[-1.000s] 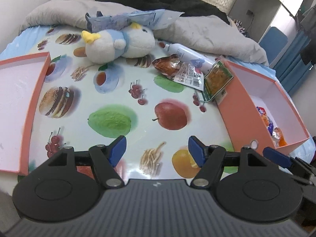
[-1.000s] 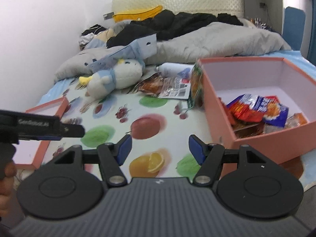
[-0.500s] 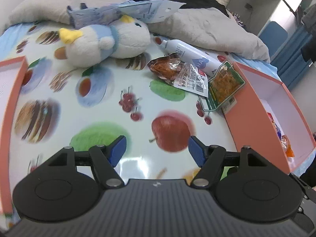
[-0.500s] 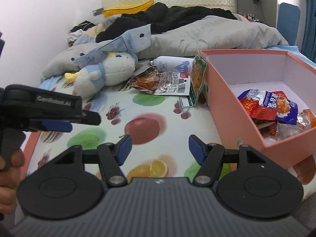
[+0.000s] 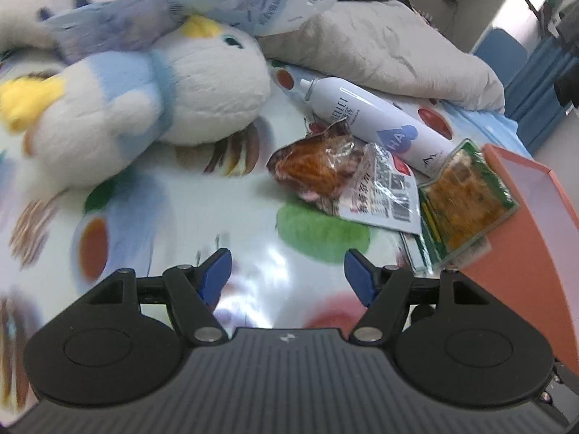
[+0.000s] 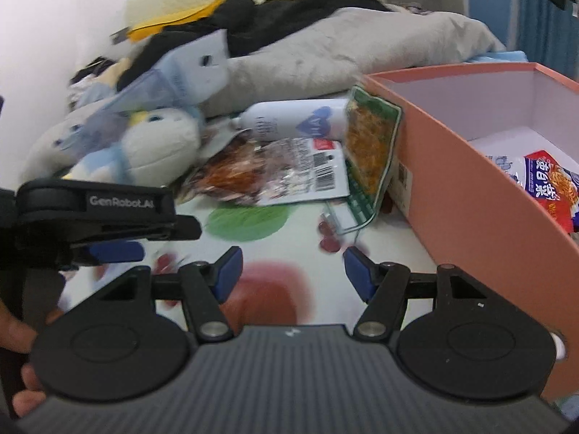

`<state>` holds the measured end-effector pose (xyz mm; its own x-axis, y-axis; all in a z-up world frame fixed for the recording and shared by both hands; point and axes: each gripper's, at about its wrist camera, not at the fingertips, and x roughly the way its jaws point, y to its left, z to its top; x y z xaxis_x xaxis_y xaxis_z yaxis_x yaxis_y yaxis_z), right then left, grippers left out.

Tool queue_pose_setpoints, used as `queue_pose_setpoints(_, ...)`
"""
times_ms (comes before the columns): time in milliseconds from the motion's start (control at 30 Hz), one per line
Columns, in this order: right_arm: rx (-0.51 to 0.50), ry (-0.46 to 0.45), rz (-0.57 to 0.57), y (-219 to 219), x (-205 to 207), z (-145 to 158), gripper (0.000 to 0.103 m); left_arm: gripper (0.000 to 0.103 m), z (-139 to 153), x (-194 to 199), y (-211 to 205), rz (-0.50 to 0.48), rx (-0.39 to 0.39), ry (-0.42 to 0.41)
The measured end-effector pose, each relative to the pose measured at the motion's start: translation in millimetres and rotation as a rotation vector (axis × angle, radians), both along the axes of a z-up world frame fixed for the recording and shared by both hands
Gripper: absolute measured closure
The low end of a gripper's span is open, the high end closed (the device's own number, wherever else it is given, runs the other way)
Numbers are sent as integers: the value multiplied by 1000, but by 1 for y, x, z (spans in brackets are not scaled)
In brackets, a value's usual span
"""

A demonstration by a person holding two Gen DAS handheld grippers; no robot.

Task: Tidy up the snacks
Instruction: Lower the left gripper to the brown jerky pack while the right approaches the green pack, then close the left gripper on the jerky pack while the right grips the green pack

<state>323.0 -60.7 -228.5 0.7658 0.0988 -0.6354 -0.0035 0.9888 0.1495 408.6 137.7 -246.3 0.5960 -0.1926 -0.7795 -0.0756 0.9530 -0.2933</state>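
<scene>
We found both grippers hovering over the fruit-print sheet (image 5: 224, 213) of a cluttered bed, neither one carrying anything. The left gripper (image 5: 286, 271) stood with its blue pads apart and only printed cloth between them; the right gripper (image 6: 289, 267) was likewise spread wide and empty, its own camera catching the left gripper (image 6: 112, 253) at the picture's left edge, held in a person's hand (image 6: 18, 329). Our landmark was the salmon-pink box (image 6: 470, 195). Inside it lay a red-and-blue snack bag (image 6: 550, 188) against its pale floor. Propped upright against the box's outer wall, on the side facing the plush toy, stood a green-edged snack packet (image 5: 466, 195) with orange contents. Just beyond that packet from the box lay a clear packet of reddish-brown snack (image 5: 325, 173), flat on the sheet, its barcode label turned up. Behind both, near the box's far corner, a white spray bottle (image 5: 376, 123) rested on its side. Well apart from the box sat a white-and-blue plush bird (image 5: 144, 108), a pale blue card sleeve (image 5: 173, 14) lying across its head, with a grey quilt (image 5: 380, 47) bunched behind it.
</scene>
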Motion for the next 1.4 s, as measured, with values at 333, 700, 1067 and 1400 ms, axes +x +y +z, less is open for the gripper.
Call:
queue_pose_setpoints(333,41,39,-266,-12,43,-23,39,21,-1,69,-15,-180,154,-75)
queue_pose_setpoints(700,48,12,-364,-9,77,-27,39,20,-9,110,-31,-284,248,-67)
queue_pose_setpoints(1067,45,20,-348,-13,104,-36,66,21,-10,128,-47,-380,242,-90)
queue_pose_setpoints(1400,47,15,-271,-20,108,-31,87,41,-19,124,-52,-400,227,-28)
